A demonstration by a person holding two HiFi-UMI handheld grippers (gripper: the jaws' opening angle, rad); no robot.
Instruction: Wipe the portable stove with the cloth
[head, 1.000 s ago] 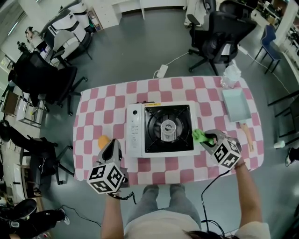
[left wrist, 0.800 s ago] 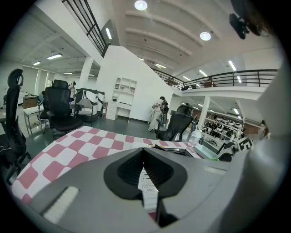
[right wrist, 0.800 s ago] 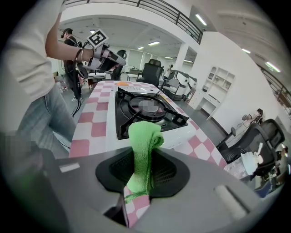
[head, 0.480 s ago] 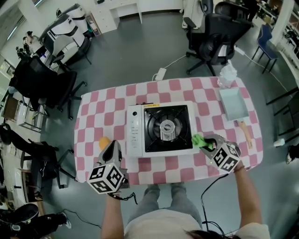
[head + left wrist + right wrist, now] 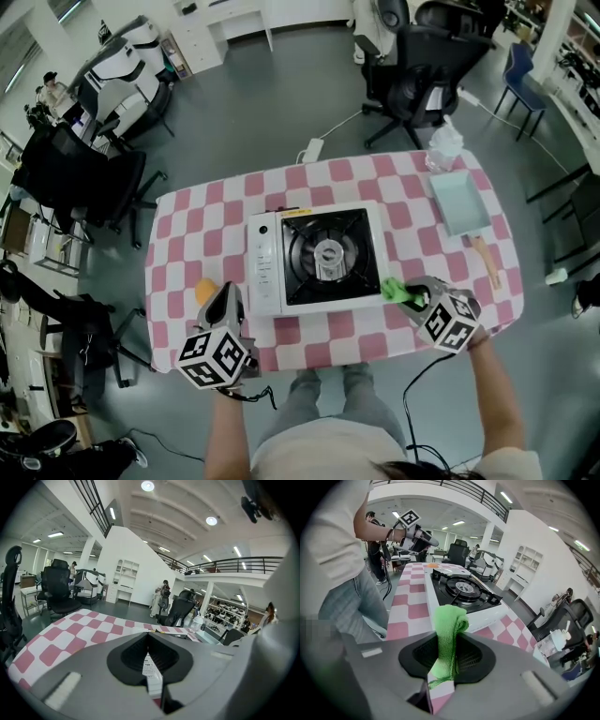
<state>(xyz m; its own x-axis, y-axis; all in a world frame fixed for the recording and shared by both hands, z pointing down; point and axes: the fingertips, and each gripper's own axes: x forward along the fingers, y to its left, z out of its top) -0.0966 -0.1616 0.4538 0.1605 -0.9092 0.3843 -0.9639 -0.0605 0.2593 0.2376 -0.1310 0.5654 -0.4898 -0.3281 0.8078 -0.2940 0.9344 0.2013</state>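
Right tool (image 5: pixel 411 296) squeezes the green cloth (image 5: pixel 394 289) right by the stove (image 5: pixel 265 267). Left tool (image 5: pixel 225 293) is closed with nothing in it. Wiping looks not started yet.

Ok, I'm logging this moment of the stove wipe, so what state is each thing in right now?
portable stove: no pot on it, no flame visible.
cloth: bunched, by the stove's near right corner.
right gripper: fingers shut on the cloth.
left gripper: fingers shut, empty.
blue pan: upright, empty.
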